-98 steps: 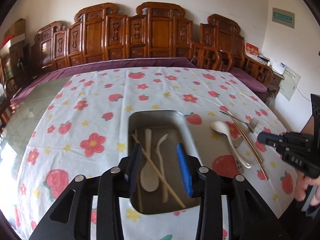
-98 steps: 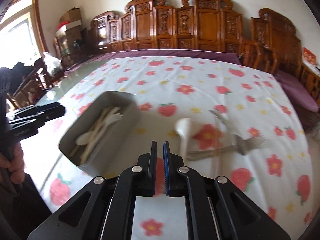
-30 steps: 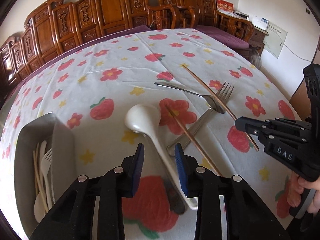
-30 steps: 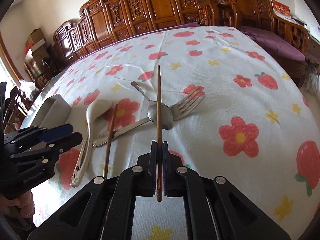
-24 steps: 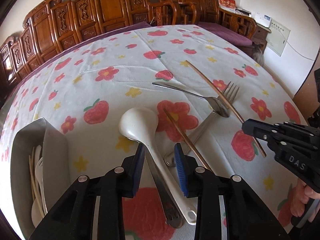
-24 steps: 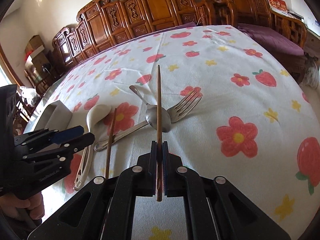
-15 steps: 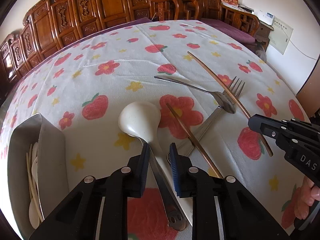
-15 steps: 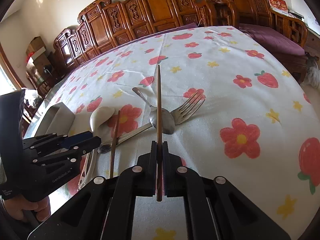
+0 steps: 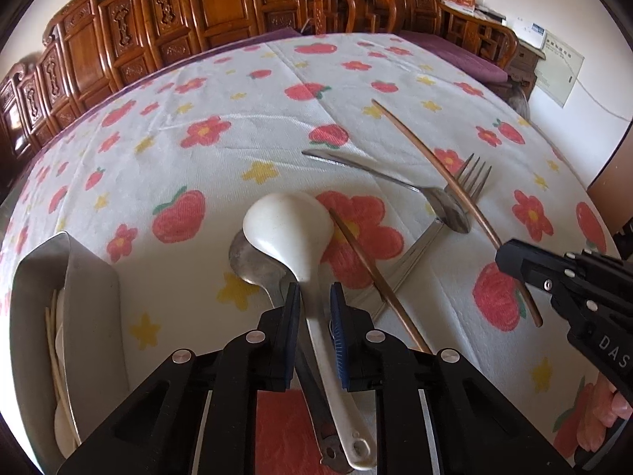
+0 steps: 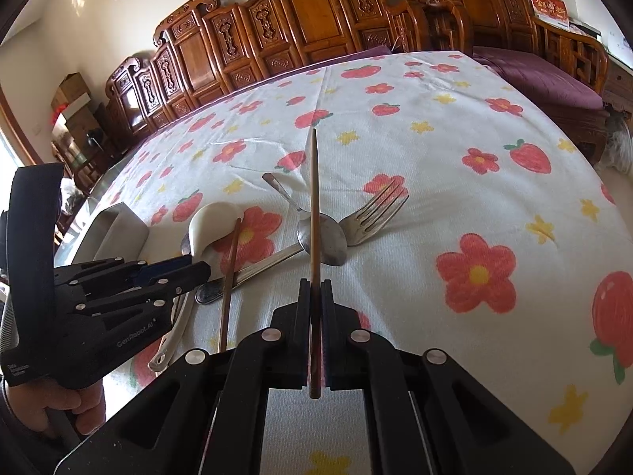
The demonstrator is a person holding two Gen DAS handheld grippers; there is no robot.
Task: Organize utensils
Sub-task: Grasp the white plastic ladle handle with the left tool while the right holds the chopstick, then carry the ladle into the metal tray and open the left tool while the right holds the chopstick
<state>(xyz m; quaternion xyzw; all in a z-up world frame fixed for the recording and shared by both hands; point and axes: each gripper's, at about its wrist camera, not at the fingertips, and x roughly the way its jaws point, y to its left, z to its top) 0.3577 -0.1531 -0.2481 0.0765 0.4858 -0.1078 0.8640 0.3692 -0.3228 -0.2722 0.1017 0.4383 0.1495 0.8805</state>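
My left gripper [image 9: 314, 308] has its jaws close around the handle of a white ladle spoon [image 9: 289, 225], which lies on the tablecloth over a metal spoon [image 9: 253, 265]. My right gripper [image 10: 315, 297] is shut on a brown chopstick [image 10: 313, 198] and holds it pointing forward above the table; it shows in the left wrist view [image 9: 435, 166] too. A second chopstick [image 9: 372, 273], a metal fork [image 9: 467, 178] and another metal spoon [image 9: 447, 206] lie crossed on the cloth. The metal tray [image 9: 87, 297] at left holds pale utensils.
The table has a white cloth with red flowers and strawberries [image 10: 474, 269]. Carved wooden chairs [image 10: 308, 12] line the far side. A purple bench [image 10: 546, 79] is at the right. The tray also shows at the left in the right wrist view [image 10: 118, 229].
My left gripper has moved from over the tray to the white spoon and narrowed its jaws around the handle. My right gripper has picked up a chopstick and keeps holding it.
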